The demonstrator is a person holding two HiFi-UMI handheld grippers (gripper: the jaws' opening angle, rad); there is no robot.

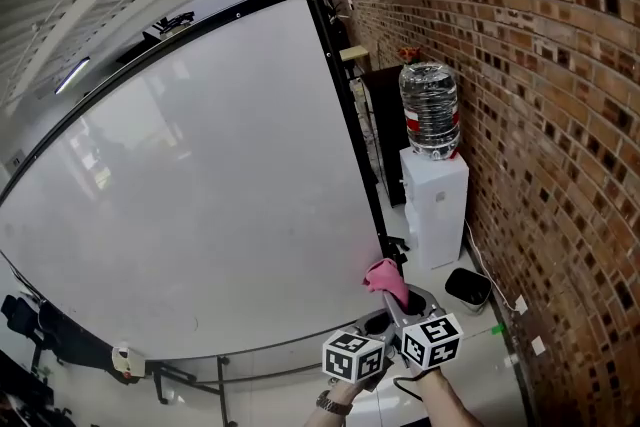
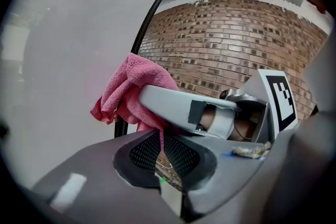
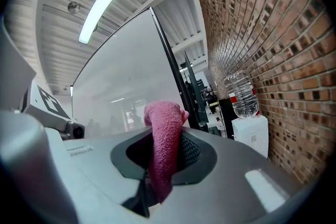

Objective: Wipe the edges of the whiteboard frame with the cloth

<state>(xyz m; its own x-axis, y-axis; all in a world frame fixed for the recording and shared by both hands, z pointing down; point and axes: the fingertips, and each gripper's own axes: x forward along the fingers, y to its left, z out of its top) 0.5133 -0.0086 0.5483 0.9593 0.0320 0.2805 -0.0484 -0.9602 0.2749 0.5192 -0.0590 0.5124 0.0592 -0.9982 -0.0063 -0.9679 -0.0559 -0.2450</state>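
Head view: the crumpled pink terry cloth (image 1: 386,277) is clamped in the right tool (image 3: 160,168), just beside the whiteboard's black frame (image 1: 350,130) near its lower right corner. The left tool (image 2: 161,159), close at its left, has jaws nearly together on a thin strand of cloth. Right of both tools, a white water dispenser (image 1: 433,205) and red brick wall (image 1: 545,65) narrow the room; the red label (image 1: 414,123) on its clear bottle (image 1: 430,95) is unreadable.

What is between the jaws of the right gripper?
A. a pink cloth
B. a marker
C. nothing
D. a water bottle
A: the right gripper has its jaws shut on the pink cloth, whose end sticks up above them.
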